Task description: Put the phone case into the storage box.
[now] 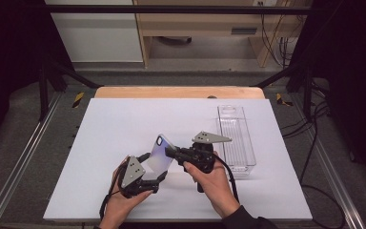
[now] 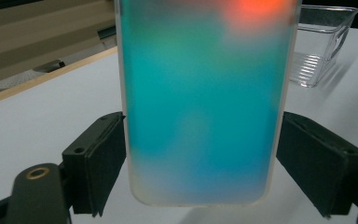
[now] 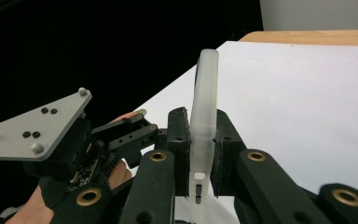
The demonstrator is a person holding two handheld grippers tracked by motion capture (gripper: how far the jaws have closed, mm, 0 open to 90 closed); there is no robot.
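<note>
1. White table sheet (image 1: 124, 124) carries a clear tray (image 1: 236, 138) at the right; the phone case (image 1: 160, 153) is held above the sheet, between both grippers

2. Left gripper (image 2: 200, 158) clamps the case's two long sides; right gripper (image 3: 200, 154) is shut on its edge

3. Step in hand seems a handover – next, probably, one grip must loosen

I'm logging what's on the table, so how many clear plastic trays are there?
1. The clear plastic tray lies lengthwise at the right side of the white table, beyond the right gripper; it also shows in the left gripper view, behind the phone case.
</note>
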